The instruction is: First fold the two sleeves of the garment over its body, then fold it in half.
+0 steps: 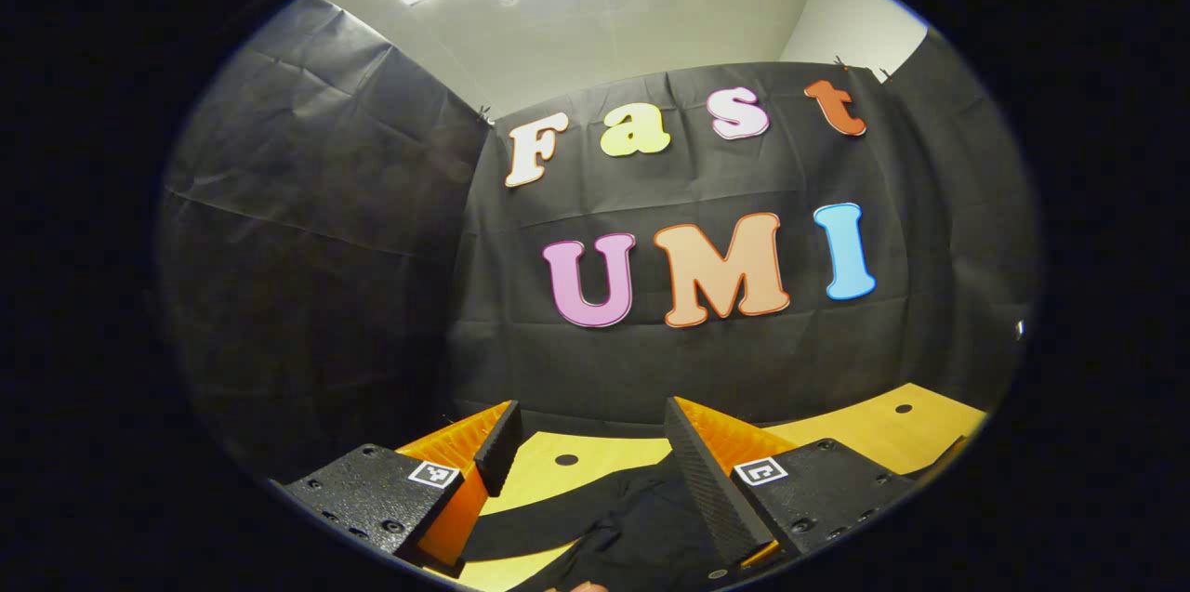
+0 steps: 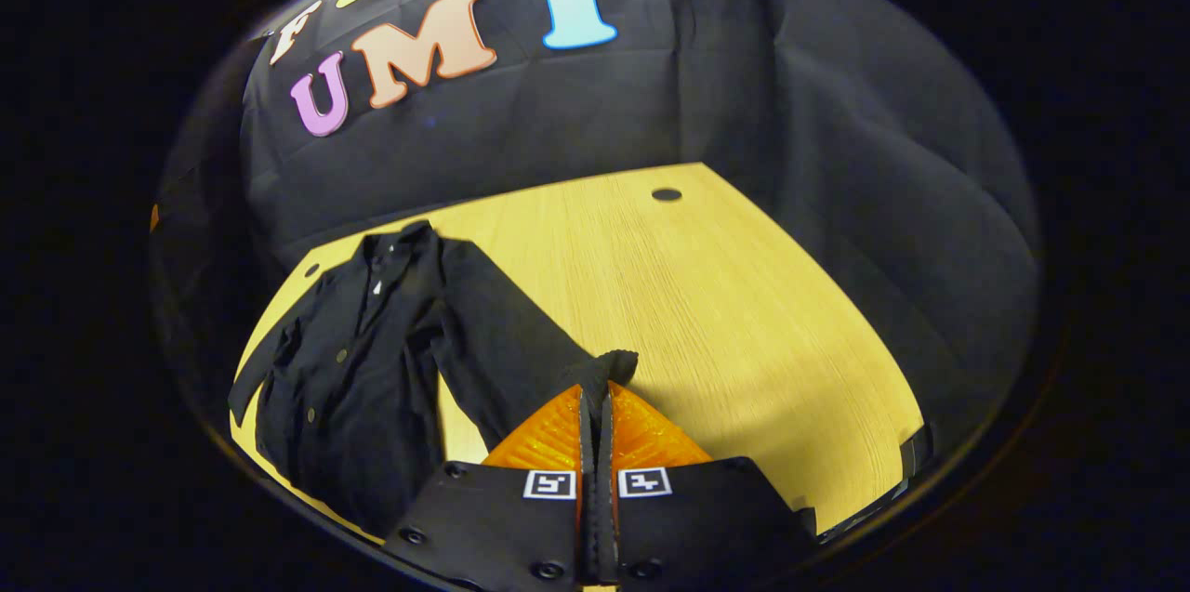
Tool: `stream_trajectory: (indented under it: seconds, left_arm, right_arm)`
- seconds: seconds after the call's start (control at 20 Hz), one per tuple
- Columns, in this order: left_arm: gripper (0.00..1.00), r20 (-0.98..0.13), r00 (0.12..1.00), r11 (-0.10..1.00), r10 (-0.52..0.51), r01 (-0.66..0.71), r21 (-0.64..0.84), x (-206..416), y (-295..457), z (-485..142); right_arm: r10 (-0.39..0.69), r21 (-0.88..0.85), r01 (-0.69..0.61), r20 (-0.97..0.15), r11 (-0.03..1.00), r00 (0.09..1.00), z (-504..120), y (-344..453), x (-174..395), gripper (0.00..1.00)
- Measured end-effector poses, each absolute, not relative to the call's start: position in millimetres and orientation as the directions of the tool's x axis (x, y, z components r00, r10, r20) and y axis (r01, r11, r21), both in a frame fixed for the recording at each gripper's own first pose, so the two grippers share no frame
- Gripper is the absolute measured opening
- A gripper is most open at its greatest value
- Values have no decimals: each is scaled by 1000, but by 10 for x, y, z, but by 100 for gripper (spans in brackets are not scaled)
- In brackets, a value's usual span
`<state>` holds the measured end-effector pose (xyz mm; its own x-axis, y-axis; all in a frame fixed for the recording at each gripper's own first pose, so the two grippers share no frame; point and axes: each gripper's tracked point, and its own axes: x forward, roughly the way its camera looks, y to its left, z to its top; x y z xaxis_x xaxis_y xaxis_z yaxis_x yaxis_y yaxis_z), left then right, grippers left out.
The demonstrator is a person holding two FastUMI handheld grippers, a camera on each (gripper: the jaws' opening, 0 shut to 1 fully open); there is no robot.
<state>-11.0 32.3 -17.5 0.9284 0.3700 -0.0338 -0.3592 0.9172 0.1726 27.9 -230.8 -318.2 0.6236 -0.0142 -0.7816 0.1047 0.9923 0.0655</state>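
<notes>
A black long-sleeved buttoned garment [image 2: 353,360] lies spread on the left part of the wooden table [image 2: 707,295], collar toward the far wall. One sleeve [image 2: 502,332] stretches out to the right, and my right gripper [image 2: 596,388] is shut on its cuff [image 2: 618,361]. In the left gripper view, my left gripper [image 1: 590,411] is open, its fingers wide apart and held above black garment cloth [image 1: 641,518] that lies on the table [image 1: 865,429]. Nothing sits between its fingers.
Black cloth walls close the booth behind and beside the table. A small round hole [image 2: 666,194] marks the tabletop near the far edge, and another hole [image 1: 566,459] shows ahead of the left gripper. Bare wood stretches to the right of the garment.
</notes>
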Motion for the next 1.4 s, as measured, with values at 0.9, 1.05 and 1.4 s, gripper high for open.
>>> stream_trajectory:
  seconds: [0.9, 1.05, 1.4]
  left_arm:
    - [91, -75, 873, 869, 482, -467, 162, -757, 1688, -320]
    - [91, -92, 866, 866, 492, -475, 158, -822, 1885, -388]
    - [92, -126, 853, 858, 507, -485, 168, -979, 2368, -526]
  right_arm:
    - [136, 74, -115, -607, 991, 783, -2392, -422, 1328, 2]
    - [175, 69, -168, -603, 983, 778, -2419, -18, 1411, 2]
    - [240, 57, -259, -606, 964, 758, -2502, 808, 1514, 2]
